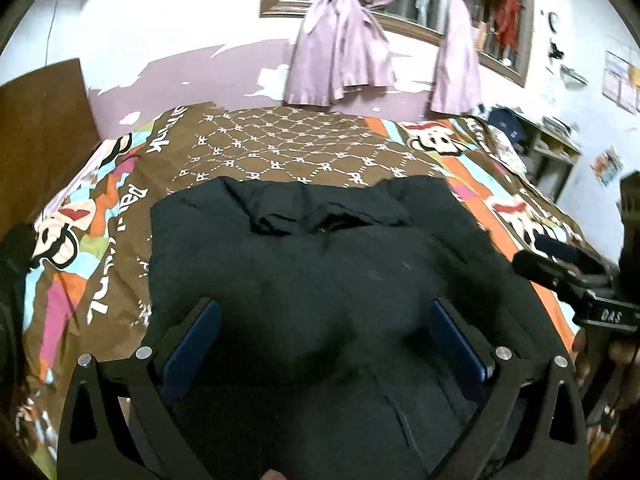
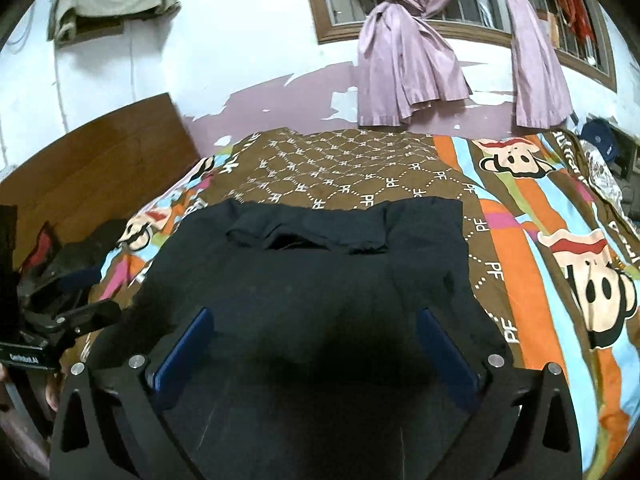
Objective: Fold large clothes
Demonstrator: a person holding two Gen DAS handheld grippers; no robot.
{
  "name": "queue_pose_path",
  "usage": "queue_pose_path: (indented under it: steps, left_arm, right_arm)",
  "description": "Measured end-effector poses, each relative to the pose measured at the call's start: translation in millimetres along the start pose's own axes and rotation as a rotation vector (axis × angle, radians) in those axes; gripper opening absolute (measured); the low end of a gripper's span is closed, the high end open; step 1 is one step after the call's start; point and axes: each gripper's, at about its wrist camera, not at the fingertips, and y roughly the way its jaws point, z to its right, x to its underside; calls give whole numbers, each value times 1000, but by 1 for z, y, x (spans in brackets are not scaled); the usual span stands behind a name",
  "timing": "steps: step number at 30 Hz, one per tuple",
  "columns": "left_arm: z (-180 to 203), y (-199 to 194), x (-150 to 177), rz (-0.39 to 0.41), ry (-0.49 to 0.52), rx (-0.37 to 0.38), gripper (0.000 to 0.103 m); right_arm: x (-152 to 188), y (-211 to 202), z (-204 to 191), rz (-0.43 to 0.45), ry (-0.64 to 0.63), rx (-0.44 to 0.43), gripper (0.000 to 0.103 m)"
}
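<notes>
On patterned bedspread: black jacket spread flat; left claw, right claw both released

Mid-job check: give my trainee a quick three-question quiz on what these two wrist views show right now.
1. True or false: the left gripper is clamped on the black jacket.
2. The jacket lies on: A) a bare floor B) a patterned bedsheet C) a wooden table.
3. Fill in: the curtains at the window are ____ in colour.

Key
1. False; both it and the right gripper are open above the jacket.
2. B
3. Purple
</notes>
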Motion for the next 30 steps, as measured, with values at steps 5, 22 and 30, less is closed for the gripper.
queue_pose_path:
  steps: [5, 22, 30]
  left_arm:
    - [12, -34, 23, -7, 36, 12, 101]
    - [54, -82, 137, -170, 260, 42, 101]
    - [61, -99, 203, -201, 389, 85, 101]
  right_arm:
    - [24, -32, -16, -42, -79, -7, 103]
    - [142, -94, -35, -162, -198, -23, 103]
    - [186, -101, -39, -244, -299, -57, 103]
